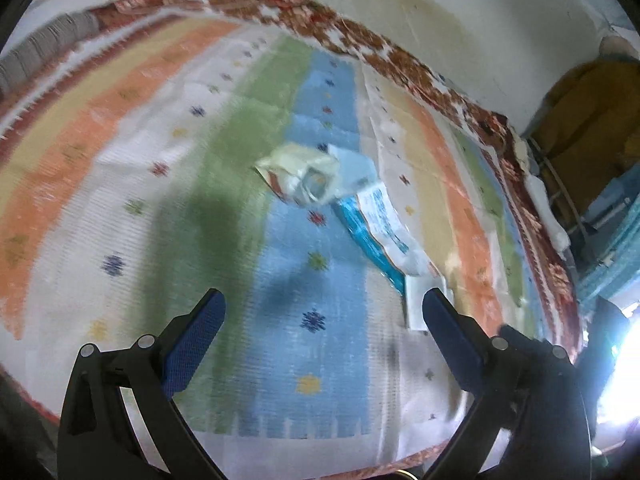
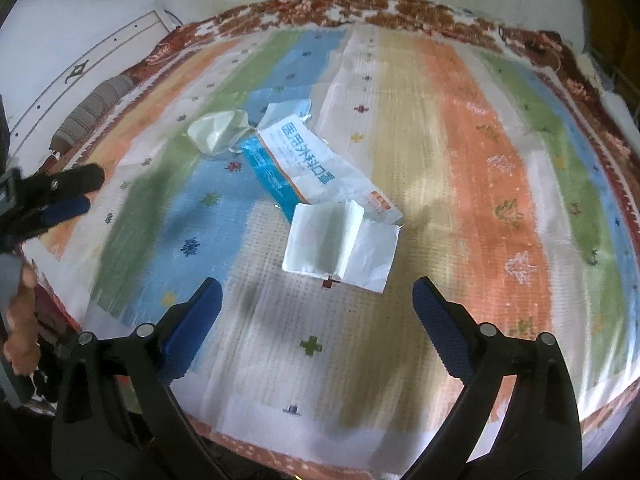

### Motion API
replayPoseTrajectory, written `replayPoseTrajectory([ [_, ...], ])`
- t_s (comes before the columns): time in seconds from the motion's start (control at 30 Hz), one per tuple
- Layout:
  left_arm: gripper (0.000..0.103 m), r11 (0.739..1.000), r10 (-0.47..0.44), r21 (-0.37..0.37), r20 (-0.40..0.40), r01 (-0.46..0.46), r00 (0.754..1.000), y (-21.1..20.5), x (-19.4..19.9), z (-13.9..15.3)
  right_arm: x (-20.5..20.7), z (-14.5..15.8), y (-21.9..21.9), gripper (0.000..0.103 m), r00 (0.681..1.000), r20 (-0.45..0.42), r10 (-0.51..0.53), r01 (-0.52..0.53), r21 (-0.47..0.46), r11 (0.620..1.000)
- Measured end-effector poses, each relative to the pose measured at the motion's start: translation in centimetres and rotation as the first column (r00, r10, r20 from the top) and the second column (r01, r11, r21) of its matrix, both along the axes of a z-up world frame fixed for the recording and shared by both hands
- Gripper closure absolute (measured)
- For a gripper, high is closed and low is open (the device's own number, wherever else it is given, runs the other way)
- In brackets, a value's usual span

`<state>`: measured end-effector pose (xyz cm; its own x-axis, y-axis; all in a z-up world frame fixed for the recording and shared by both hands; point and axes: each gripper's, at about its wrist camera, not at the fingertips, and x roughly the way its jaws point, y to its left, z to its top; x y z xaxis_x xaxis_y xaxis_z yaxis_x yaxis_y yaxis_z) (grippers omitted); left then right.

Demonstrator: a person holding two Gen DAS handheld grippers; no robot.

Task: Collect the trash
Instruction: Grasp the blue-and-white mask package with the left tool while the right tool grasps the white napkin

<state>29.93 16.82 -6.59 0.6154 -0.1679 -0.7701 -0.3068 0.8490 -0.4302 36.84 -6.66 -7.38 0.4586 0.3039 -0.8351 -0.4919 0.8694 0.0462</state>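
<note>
Both sets of jaws are spread wide with nothing in them. My right gripper [image 2: 316, 300] hangs over the striped cloth [image 2: 460, 128], and the folded white paper [image 2: 340, 246] lies just past its tips. Beyond that is the blue-and-white wrapper [image 2: 304, 164], then a crumpled white bag [image 2: 218, 132]. From my left gripper [image 1: 324, 312], the bag [image 1: 298, 178] sits well ahead. My worry: everything's flat and flimsy, so the pads could pinch the cloth too, or just skid the paper away.
</note>
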Motion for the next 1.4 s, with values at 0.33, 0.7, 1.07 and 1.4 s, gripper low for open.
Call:
replayPoseTrajectory([
  [0.33, 0.007, 0.999, -0.038, -0.014, -0.017, 0.038, 0.999, 0.3, 2.9, -2.6, 2.8, -2.7, 0.8, 0.025, 0.999, -0.038, 0.004, -0.005, -0.038, 0.999],
  [0.7, 0.019, 0.992, -0.113, -0.056, -0.038, 0.111, 0.993, -0.4, 6.3, -5.8, 4.4, -4.8, 0.5, 0.054, 0.993, -0.117, -0.001, -0.003, -0.031, 1.0],
  [1.07, 0.023, 0.988, -0.126, -0.089, -0.008, 0.125, 0.992, -0.5, 8.6, -7.1, 5.1, -6.1, 0.2, 0.071, 0.987, -0.158, -0.011, 0.006, -0.033, 0.999],
  [1.4, 0.033, 0.979, -0.139, -0.142, 0.036, 0.143, 0.99, -2.0, 11.1, -8.7, 5.2, -6.3, -0.4, 0.08, 0.986, -0.168, -0.011, 0.01, -0.01, 1.0],
])
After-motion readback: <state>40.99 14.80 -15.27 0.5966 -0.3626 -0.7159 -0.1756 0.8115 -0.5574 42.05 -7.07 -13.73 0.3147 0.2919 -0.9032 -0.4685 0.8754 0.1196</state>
